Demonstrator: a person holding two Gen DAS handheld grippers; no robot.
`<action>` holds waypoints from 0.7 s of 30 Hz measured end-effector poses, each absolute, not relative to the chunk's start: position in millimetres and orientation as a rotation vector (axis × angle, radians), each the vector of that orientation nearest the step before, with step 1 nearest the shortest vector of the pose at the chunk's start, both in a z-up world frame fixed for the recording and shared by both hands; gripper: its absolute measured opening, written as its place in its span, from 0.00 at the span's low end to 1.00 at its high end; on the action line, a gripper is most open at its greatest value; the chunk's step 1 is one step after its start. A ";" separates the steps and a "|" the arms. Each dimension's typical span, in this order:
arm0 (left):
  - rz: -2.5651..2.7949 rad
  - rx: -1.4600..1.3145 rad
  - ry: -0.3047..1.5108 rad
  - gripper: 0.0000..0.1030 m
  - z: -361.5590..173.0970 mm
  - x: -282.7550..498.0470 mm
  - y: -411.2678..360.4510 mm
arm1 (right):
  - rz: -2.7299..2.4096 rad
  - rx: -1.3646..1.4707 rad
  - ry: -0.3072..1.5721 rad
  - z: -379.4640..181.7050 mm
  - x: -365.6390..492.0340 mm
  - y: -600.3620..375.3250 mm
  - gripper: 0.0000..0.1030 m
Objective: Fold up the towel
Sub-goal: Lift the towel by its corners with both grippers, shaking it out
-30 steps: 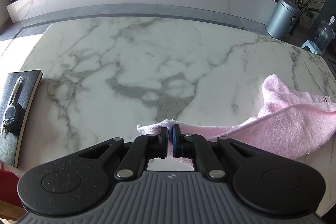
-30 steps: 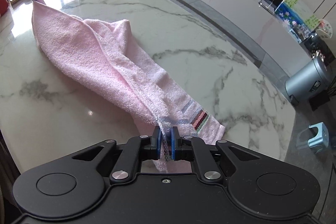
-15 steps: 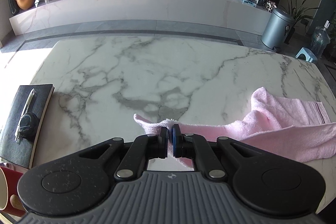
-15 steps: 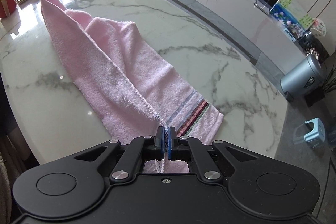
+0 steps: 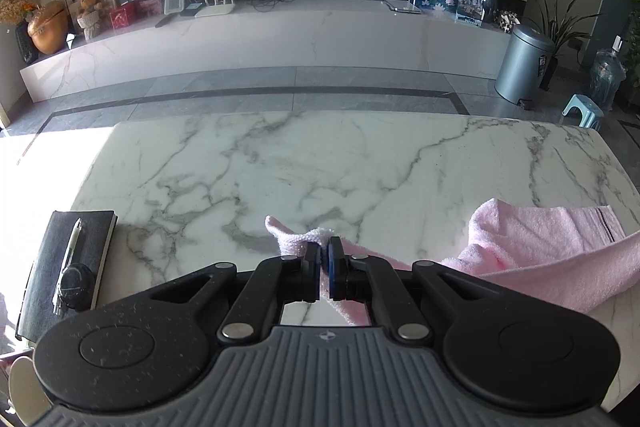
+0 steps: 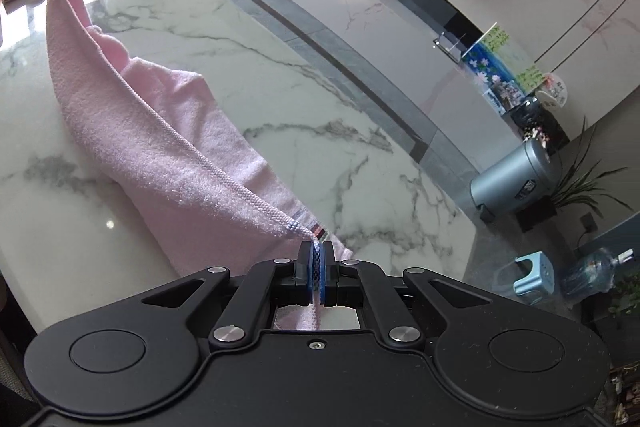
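Pink towel [image 6: 160,147] hem is clamped in my right gripper [image 6: 317,267]; left gripper [image 5: 324,259] jaws pinch the other corner. I judge this the lift-and-spread step; next, carry the edge across the table [image 5: 320,163]. Since a second ago, the towel hangs higher and tauter, far end on marble.

- Left wrist view looks low across the table [image 5: 360,155] toward the TV wall.
- Right wrist view looks down its length; both share the towel [image 6: 160,147].
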State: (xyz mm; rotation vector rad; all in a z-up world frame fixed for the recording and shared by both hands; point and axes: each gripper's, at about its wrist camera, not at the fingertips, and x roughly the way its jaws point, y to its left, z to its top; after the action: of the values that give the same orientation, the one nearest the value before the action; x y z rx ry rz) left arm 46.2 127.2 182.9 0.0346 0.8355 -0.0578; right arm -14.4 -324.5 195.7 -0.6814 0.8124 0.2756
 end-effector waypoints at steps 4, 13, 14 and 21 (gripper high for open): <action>-0.049 0.074 0.783 0.02 214.6 69.9 117.4 | 0.200 -0.693 0.755 224.5 13.0 -326.5 0.01; -0.004 0.142 0.628 0.02 297.1 134.9 88.7 | 0.022 -0.685 0.584 305.6 94.7 -327.8 0.01; -0.001 0.140 0.612 0.02 304.8 140.1 86.5 | 0.010 -0.684 0.569 312.4 99.8 -327.9 0.01; -0.003 0.124 0.508 0.02 337.7 146.5 81.4 | -0.054 -0.640 0.444 362.5 113.7 -338.3 0.01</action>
State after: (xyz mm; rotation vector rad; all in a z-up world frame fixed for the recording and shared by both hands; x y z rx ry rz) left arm 146.5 81.4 337.7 0.1241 0.5080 -0.0031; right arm 113.7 -338.3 362.5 -0.6397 0.4437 -0.0535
